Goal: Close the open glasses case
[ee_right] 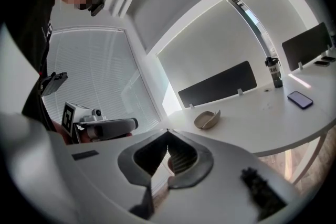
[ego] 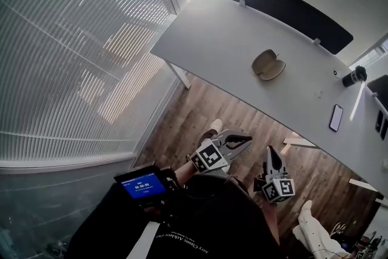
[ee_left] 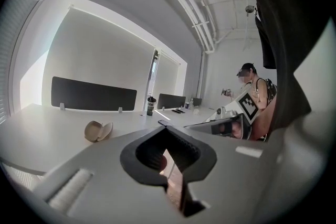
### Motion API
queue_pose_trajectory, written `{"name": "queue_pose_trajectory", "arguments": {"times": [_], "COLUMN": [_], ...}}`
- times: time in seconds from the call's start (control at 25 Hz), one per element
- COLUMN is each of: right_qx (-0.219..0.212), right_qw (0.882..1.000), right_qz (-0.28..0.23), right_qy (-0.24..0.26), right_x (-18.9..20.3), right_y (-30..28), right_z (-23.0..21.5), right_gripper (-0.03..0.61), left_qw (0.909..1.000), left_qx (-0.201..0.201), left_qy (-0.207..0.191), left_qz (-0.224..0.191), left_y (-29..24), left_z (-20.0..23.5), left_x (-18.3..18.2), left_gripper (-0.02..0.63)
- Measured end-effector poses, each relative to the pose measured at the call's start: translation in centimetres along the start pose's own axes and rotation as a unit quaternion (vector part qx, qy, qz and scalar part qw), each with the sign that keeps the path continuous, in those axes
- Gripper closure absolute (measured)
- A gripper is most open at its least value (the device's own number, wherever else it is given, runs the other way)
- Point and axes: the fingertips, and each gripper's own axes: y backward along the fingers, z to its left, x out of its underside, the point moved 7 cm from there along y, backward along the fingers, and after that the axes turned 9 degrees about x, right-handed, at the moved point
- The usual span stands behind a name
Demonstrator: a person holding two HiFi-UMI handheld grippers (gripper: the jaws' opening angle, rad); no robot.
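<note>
The beige glasses case [ego: 267,64] lies open on the white table [ego: 218,39], its two shells spread apart. It also shows as the open case [ee_left: 97,130] in the left gripper view and the case [ee_right: 207,119] in the right gripper view, far ahead of both. My left gripper [ego: 238,140] and right gripper [ego: 270,154] hang close to my body over the wooden floor, well short of the table edge. Both are shut, jaws meeting at the tips, with nothing between them.
A phone [ego: 336,117] and a dark tumbler [ego: 353,76] sit on the table's right side. A black divider panel [ego: 285,9] lines its far edge. Window blinds [ego: 66,57] fill the left. Another person [ee_left: 253,86] stands beyond the table. A blue-screened device [ego: 142,184] sits at my chest.
</note>
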Motion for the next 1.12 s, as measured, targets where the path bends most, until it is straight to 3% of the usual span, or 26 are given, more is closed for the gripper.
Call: {"name": "queue_pose_trajectory", "arguments": {"times": [0.32,0.48,0.68,0.88,1.04,1.12], "right_qx": [-0.01,-0.031,0.008,0.02,0.033,0.037], "right_qw": [1.0,0.999,1.0,1.0,0.999,0.999], "right_qz": [0.003,0.015,0.006,0.011,0.015,0.014], "right_qy": [0.002,0.003,0.002,0.002,-0.002,-0.001], "right_x": [-0.7,-0.6,-2.0,-3.3,-3.2,-3.5], "right_y": [-1.3,-1.8,-3.1,-3.7,-4.2,-4.7], "right_z": [1.8,3.2,2.6,1.9,1.0,0.9], "right_gripper": [0.574,0.574,0.574,0.574,0.574,0.574], "left_qw": [0.9999,0.999,0.9994,0.9962,0.9985,0.9968], "left_qx": [-0.004,-0.033,-0.018,-0.014,0.004,0.009], "left_qy": [0.014,0.028,0.023,0.073,0.041,0.069], "left_qz": [-0.003,-0.013,-0.021,-0.046,-0.035,-0.038], "left_y": [0.5,2.1,1.3,1.0,0.2,0.1], "left_z": [0.1,-0.3,2.6,3.2,4.4,5.1], "left_x": [0.3,1.0,0.2,-1.3,-1.6,-2.9], "left_gripper": [0.607,0.607,0.607,0.607,0.607,0.607]}}
